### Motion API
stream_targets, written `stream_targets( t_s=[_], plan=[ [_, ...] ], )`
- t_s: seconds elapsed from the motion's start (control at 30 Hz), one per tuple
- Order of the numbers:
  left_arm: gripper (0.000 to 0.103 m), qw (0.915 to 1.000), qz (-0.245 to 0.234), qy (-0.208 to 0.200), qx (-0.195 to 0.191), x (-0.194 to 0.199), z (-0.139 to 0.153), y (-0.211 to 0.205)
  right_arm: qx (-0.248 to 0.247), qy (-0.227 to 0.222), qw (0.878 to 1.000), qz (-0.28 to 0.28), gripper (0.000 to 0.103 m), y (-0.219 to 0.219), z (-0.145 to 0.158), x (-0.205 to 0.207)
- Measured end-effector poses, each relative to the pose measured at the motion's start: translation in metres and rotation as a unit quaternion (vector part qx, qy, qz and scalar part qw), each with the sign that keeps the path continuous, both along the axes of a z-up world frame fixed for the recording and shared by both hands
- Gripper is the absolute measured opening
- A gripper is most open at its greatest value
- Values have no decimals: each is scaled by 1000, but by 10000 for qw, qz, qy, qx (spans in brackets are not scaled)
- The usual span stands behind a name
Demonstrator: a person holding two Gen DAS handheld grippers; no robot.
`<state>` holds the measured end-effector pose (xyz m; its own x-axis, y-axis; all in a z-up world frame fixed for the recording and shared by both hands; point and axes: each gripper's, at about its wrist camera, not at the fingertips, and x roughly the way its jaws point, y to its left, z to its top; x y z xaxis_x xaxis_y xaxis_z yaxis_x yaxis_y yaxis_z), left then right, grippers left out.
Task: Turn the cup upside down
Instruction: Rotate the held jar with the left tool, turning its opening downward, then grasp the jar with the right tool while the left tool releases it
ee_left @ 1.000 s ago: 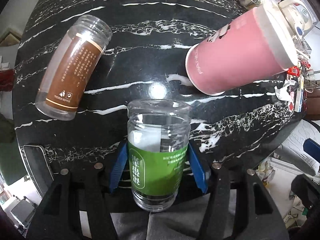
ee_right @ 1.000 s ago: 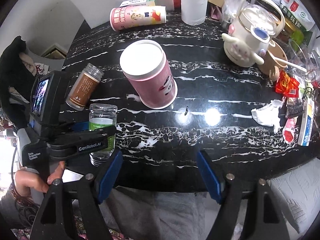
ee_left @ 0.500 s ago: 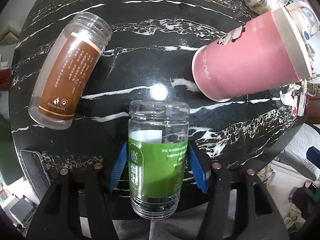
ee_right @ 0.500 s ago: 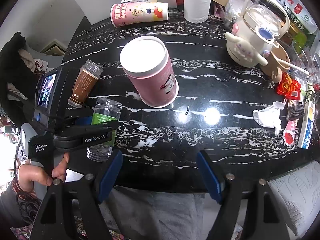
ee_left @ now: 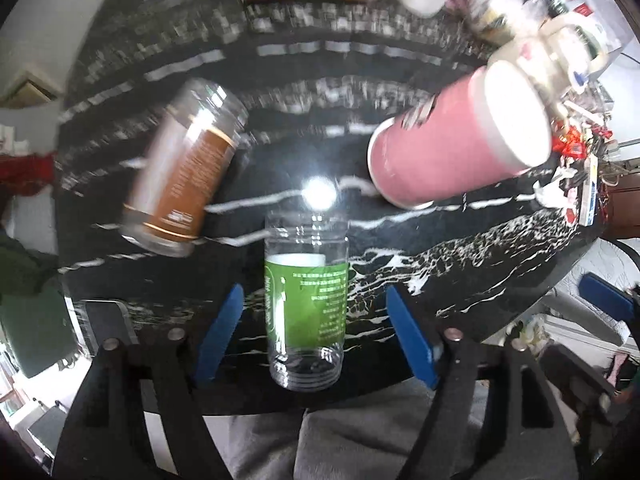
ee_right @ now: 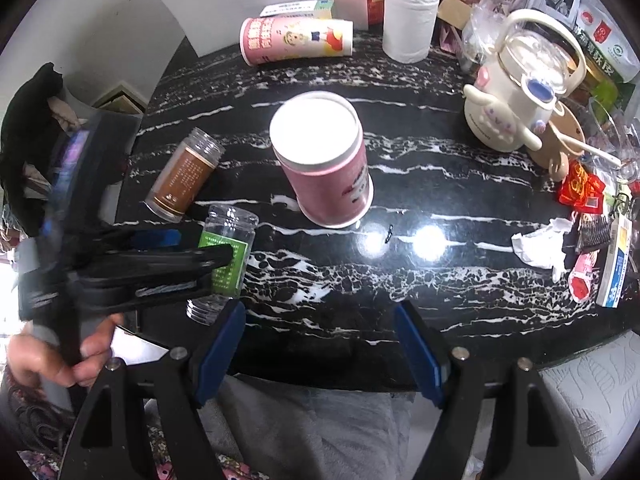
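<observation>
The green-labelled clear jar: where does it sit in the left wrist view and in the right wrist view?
Left wrist: green-labelled jar sits low centre, between the left gripper's open blue fingers, apart from both.
Right wrist: it is at lower left, partly behind the left gripper's black arm.
Shared landmark: the pink cup, standing rim-down, to the jar's upper right in both views.

A lived-in home: a black marble table (ee_right: 440,184) crowded with a cartoon kettle (ee_right: 516,92), toilet roll (ee_right: 408,20) and snack packets (ee_right: 580,188) beside it.
</observation>
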<state>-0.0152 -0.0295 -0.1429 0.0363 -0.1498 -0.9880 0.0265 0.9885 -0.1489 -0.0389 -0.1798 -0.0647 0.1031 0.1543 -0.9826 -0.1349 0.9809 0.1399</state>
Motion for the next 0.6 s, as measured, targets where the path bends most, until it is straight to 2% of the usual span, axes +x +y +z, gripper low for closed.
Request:
stream_targets(
  t_s=[0.13,0.33,0.6],
  plan=[
    [76,9993,157,-339,24,-3,39,24,67,-61,10000,31,77,7,2,3],
    [80,9943,504,-778,530,-15,84,72,245,-30,9995,205,77,31,-4,8],
    [80,9917,976,-675,503,-34,69,122,498,5,9978,436,77,81,-17,14]
  ],
)
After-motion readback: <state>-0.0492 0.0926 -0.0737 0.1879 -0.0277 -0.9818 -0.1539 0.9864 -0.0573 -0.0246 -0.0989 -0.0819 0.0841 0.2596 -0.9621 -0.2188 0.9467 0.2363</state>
